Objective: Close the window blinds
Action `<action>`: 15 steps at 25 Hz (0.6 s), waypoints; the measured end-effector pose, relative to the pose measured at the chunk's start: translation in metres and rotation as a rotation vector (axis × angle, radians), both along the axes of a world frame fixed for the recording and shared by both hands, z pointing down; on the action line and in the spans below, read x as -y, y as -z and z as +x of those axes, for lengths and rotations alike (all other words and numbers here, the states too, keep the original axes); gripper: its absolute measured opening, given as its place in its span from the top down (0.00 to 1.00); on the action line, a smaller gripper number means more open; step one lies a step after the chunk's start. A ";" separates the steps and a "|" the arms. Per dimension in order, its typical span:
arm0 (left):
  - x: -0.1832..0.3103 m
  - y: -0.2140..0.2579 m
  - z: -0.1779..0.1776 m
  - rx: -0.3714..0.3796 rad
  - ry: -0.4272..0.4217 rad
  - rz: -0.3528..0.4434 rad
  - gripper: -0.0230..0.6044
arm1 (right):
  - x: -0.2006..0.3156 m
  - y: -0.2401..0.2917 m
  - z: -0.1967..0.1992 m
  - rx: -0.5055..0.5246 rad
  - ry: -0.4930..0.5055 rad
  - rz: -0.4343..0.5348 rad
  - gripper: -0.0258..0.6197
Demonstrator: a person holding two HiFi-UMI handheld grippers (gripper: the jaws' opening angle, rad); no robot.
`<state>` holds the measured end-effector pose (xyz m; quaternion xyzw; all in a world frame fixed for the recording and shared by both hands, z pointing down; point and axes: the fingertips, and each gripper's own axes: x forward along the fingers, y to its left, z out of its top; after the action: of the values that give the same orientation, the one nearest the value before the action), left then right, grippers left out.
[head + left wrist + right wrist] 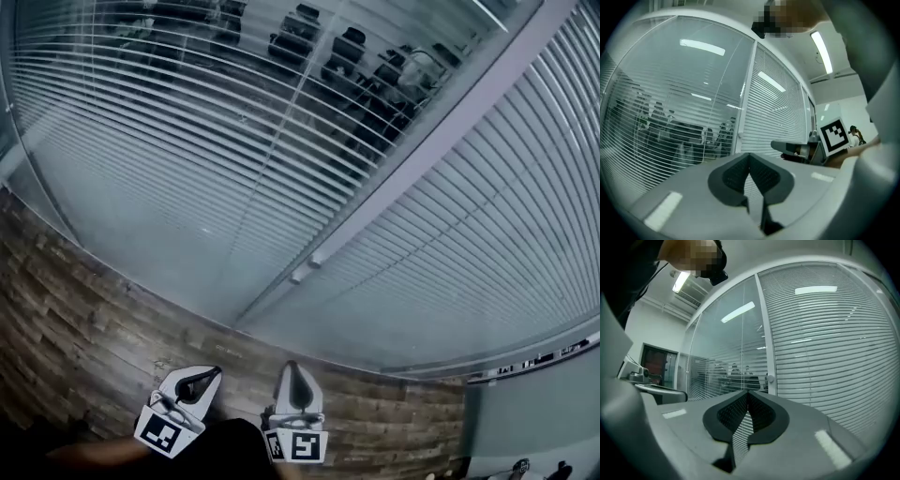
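Window blinds [187, 141] at 12 o'clock, well apart from both tongs. Left pane slats open, chairs [342, 47] visible through. Left gripper [206, 377] and right gripper [292, 370] at 6 o'clock, jaws pressed together, nothing between. Black-white square marker [161, 433] on cube.

Straight ahead of the jaws, glass partition [726, 343] and white frame post [766, 333]; beyond, dark office chairs [342, 52]. Below, wood-plank floor [84, 319]. Overhead, strip lights [822, 49].

Closed hand-held gripper [750, 158], window blinds [774, 117] ahead
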<state>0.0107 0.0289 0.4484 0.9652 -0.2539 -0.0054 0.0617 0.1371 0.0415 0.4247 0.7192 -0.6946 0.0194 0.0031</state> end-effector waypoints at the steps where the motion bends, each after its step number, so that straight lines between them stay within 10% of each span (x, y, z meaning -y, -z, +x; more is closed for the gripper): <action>1: 0.008 0.001 -0.001 0.002 0.013 -0.003 0.96 | 0.008 0.001 0.000 -0.005 -0.003 -0.002 0.95; 15: 0.081 0.026 0.019 -0.014 0.129 0.105 0.96 | 0.082 0.010 0.051 -0.042 -0.141 0.000 0.81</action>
<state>0.0298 -0.0523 0.4224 0.9487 -0.3147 -0.0292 0.0120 0.1881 -0.0403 0.4145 0.7665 -0.6420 0.0046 0.0165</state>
